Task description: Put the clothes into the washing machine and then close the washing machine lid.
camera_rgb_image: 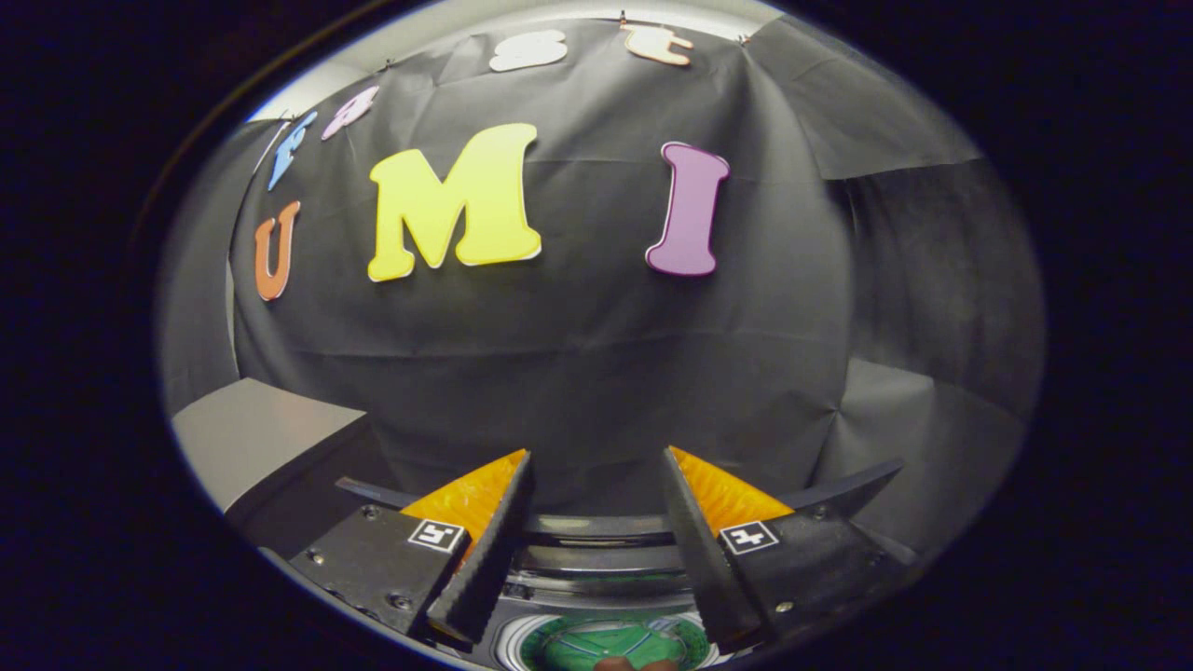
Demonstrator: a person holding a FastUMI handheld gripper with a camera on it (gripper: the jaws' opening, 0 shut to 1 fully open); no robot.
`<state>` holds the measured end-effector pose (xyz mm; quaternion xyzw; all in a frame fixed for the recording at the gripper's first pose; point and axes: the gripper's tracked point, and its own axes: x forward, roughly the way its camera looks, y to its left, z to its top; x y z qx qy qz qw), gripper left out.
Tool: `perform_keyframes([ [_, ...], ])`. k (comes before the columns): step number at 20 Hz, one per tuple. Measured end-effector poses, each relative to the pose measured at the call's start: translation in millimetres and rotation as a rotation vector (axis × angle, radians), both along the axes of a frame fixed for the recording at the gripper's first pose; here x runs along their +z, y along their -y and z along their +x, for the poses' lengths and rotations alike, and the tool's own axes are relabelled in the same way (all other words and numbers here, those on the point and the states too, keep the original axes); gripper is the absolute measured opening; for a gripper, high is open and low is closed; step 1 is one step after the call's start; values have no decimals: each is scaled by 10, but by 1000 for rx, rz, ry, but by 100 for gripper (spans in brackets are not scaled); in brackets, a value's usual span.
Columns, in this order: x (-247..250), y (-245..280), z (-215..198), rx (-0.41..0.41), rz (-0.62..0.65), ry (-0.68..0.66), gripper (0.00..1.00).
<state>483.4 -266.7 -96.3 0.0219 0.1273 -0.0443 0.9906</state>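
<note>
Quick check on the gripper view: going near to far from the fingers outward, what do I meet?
Green clothing in the washing machine drum below and between the fingers → open gripper, nothing between its fingers → washing machine's back rim → black cloth wall. A grey surface sits off to the left.

My gripper (596, 457) carries two wedge-shaped fingers (485, 550) with ribbed, toothed inner faces that taper to narrow tips. Each sits in a dark, flat-sided mount held by small round screws. A square black-and-white marker is stuck on top of each mount. The jaws stand apart, with nothing between them.
</note>
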Motion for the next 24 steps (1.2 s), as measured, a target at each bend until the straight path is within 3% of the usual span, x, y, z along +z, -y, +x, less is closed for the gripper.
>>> perform_keyframes([
  [11, 42, 4, -19, -21, -10, -28, 85],
  [17, -34, 9, -32, -29, -27, -114, 86],
  [19, -130, 34, -42, -49, -58, -183, 88],
  [20, -127, 18, -43, -53, -64, -197, 95],
  [24, -80, 46, -31, -69, -48, -186, 95],
])
